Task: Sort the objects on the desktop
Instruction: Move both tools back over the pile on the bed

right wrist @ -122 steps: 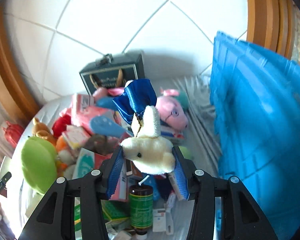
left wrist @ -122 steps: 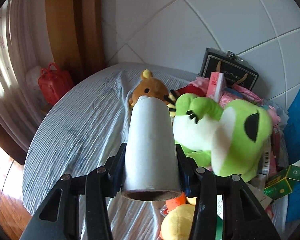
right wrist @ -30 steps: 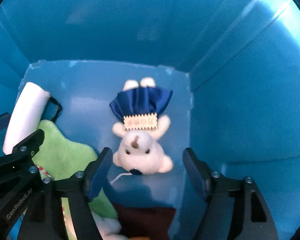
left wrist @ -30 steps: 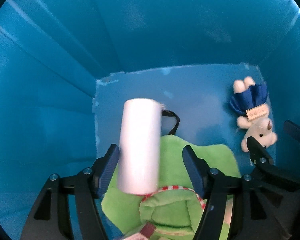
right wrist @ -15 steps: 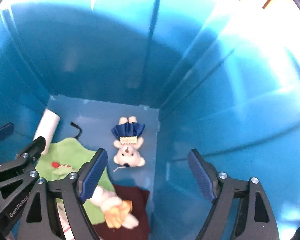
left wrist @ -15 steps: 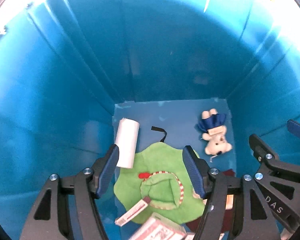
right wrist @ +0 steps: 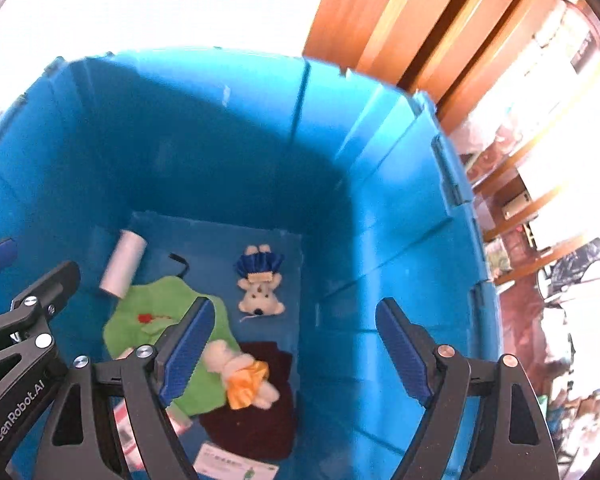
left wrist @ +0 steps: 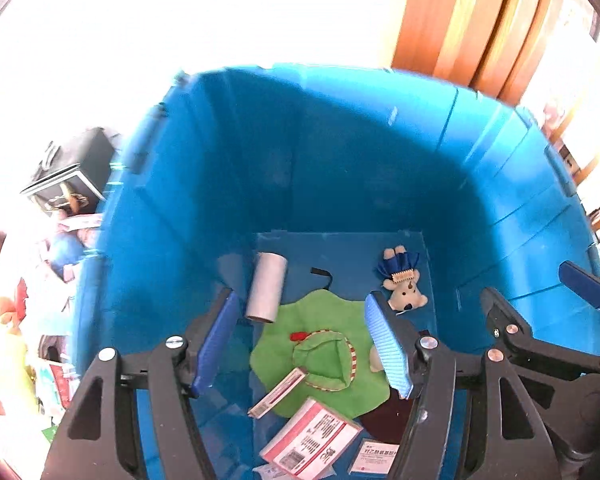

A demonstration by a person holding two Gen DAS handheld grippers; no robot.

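Left wrist view: I am holding both grippers, left gripper (left wrist: 300,340) and right gripper (right wrist: 292,352), angled down over blue bin (left wrist: 340,168), fingers spread wide, gripping nothing (white roll (left wrist: 266,288), bear toy (left wrist: 404,288) lying below).

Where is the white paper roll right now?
The white paper roll lies on the floor of the blue bin, at its far left, just beyond the green cloth; both views show it.

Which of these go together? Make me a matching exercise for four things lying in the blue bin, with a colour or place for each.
Things:
1. white roll
2. small bear
3. green cloth
4. dark red cloth

Descriptions:
A. wears a blue skirt
B. under the toy with an orange skirt
C. by the bin's left wall, lying on its side
D. red-and-white striped trim

Pairs: 1-C, 2-A, 3-D, 4-B
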